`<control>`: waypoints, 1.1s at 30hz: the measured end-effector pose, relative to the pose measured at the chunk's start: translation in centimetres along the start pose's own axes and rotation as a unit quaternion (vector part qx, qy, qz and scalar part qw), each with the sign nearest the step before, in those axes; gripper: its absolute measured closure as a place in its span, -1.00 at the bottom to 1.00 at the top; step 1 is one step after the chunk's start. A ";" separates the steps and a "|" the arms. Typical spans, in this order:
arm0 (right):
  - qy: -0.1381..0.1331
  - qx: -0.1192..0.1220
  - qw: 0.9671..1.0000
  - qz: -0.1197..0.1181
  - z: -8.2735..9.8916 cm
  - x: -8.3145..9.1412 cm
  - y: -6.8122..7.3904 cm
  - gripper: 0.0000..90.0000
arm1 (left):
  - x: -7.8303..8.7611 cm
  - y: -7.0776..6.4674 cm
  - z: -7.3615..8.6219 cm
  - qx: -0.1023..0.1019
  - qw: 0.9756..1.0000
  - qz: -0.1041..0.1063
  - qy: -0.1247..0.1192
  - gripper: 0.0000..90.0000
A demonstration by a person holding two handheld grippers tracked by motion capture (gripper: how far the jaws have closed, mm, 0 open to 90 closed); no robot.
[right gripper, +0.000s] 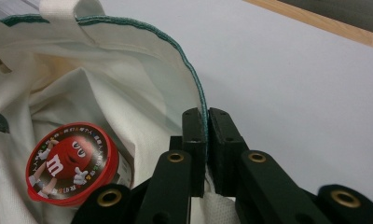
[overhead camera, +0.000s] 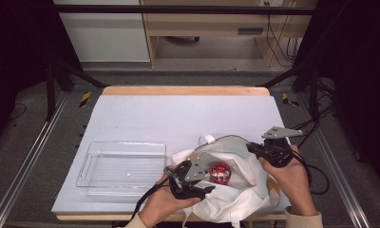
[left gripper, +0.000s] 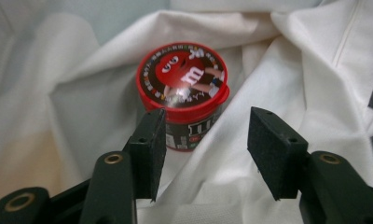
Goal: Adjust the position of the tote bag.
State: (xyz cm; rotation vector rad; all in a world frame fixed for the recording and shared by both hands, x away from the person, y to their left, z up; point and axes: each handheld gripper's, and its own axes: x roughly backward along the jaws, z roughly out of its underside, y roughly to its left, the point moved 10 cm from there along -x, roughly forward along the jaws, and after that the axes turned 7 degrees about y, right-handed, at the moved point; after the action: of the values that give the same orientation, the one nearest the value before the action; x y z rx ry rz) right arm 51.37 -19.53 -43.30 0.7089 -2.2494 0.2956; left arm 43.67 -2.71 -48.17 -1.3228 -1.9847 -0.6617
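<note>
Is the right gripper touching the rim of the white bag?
Touching. In the right gripper view, the right gripper has its fingers pinched on the green-edged rim of the white bag.

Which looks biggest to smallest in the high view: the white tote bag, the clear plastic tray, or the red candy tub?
1. White tote bag, though it is crumpled, so its lead over the tray is slight.
2. Clear plastic tray.
3. Red candy tub, plainly the smallest.

Readable on the red lid of the candy tub [left gripper: 182,77]: a large white "m" beside a red cartoon candy figure, M&M's branding. Ring of small print around the lid rim, too fine to read. Side label lettering partly hidden, illegible.
</note>
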 end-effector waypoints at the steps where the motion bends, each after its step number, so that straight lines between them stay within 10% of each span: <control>1: 0.000 0.001 1.000 0.000 0.0 0.0 0.0 0.91 | -0.2 0.0 0.2 0.000 1.000 0.002 0.004 0.04; 21: 0.002 0.010 1.000 -0.004 0.1 -0.2 0.3 0.80 | -1.2 -0.3 1.0 -0.003 1.000 0.014 0.022 0.13; 33: -0.005 0.018 1.000 0.003 -0.4 -0.3 1.0 0.00 | -1.3 -0.4 1.9 -0.002 0.999 0.019 0.031 0.54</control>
State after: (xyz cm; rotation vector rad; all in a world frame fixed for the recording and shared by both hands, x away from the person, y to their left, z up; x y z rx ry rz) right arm 51.23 -18.37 -43.22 0.7242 -2.2606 0.3359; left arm 43.20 -2.27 -50.40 -1.3222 -1.9050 -0.6812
